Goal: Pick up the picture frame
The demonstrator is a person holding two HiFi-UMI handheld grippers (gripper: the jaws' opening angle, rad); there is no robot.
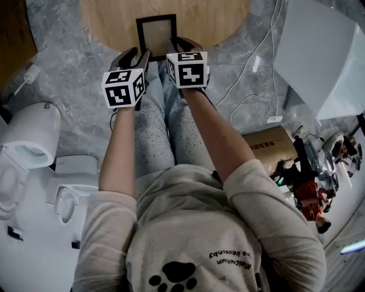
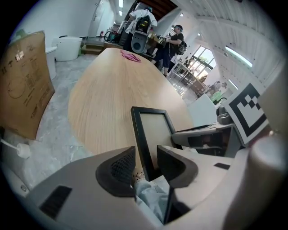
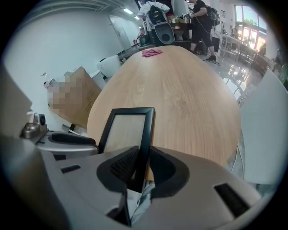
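We see a pale wooden oval table standing on a grey marbled floor. At the table's far end lies a pink cloth, and beyond that end stand a black loudspeaker and several people. Off the table's left edge a brown cardboard sheet stands upright. Two white toilets sit on the floor at the left. To the right lie white cables, a power strip, a cardboard box and a large white board.
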